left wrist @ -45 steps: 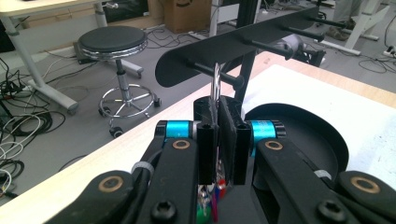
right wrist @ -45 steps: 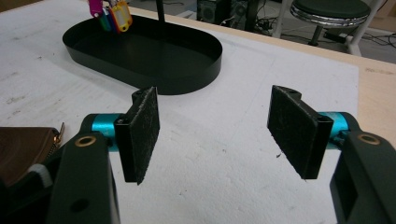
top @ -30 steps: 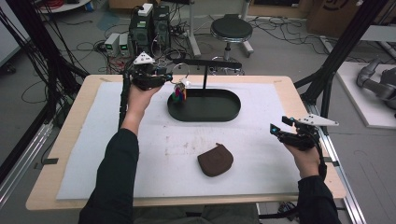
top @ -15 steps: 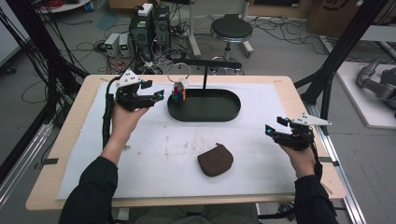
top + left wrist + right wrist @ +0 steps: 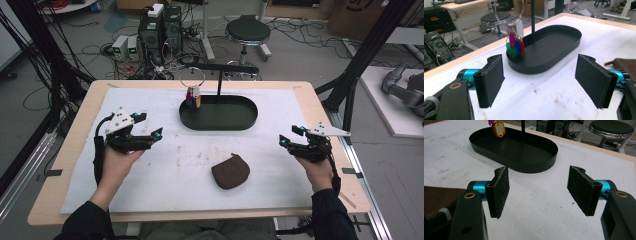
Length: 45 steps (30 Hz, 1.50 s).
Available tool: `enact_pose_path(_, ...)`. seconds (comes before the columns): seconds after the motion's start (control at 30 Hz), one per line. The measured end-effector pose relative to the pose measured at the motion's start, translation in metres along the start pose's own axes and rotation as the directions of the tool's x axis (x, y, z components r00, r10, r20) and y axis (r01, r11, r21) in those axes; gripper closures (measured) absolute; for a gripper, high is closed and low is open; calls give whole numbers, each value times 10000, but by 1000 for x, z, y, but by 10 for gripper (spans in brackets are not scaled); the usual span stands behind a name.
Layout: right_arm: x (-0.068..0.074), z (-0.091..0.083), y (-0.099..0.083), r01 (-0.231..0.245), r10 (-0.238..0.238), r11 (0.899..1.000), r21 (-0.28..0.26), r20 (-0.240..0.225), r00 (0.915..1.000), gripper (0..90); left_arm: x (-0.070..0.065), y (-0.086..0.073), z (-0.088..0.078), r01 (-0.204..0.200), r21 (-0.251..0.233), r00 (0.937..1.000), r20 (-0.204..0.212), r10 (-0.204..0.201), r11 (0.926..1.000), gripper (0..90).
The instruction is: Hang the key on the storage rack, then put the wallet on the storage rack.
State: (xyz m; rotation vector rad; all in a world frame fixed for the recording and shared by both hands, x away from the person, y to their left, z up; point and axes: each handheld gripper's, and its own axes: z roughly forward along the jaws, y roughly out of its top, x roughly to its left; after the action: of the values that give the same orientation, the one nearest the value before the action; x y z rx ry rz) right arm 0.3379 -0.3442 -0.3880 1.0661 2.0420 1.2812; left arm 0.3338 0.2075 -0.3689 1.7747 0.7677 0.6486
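A bunch of keys with coloured tags [image 5: 193,97] hangs by a wire ring from the arm of a black stand [image 5: 220,67]. The tags dangle over the left end of the black oval tray [image 5: 220,125]. My left gripper [image 5: 151,125] is left of the tray, well apart from the keys. Its jaws have just been opening and stand open with nothing between them. In the left gripper view the tags [image 5: 515,46] and the tray [image 5: 544,67] lie ahead of the gripper [image 5: 541,85]. My right gripper [image 5: 290,135] hovers at the right, open and empty, facing the tray [image 5: 524,167].
A brown pouch [image 5: 230,171] lies on the white mat between the grippers, nearer the front edge. It also shows in the left gripper view as the pouch [image 5: 625,65] and in the right gripper view as the pouch [image 5: 439,197]. A stool [image 5: 247,30] and computers stand behind the table.
My left gripper has come away from the hanging keys, moving left and toward the person, and its jaws have opened wide. The keys stay on the stand. The right gripper has kept still.
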Motion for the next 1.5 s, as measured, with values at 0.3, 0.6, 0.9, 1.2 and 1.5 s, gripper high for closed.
enact_pose_path(0.3, 0, -1, -2, -113, 114, 9999, -113, 70, 9999, 347, 8, -22, -5, 278, 153, 9986, -463, -270, 9995, 229)
enact_pose_path(0.6, 1, -1, -4, -126, 127, 9998, -181, 43, 9999, 334, 8, -25, -5, 7, -82, 9999, -139, -8, 10000, 229)
enact_pose_path(0.9, 13, 2, -7, 185, -203, 9995, -264, -716, 9972, 313, 1, -25, -1, -357, -81, 9992, 170, 359, 9993, 229)
enact_pose_path(1.2, 40, 16, -11, 1230, -1078, 9918, 346, -2906, 9508, 313, -1, -26, 3, -286, -149, 9988, 396, 292, 9995, 229)
enact_pose_path(1.5, 57, 24, -16, 2396, -1823, 9683, 704, -4561, 8711, 351, 0, -27, 3, -132, -205, 9991, 392, 140, 9997, 229)
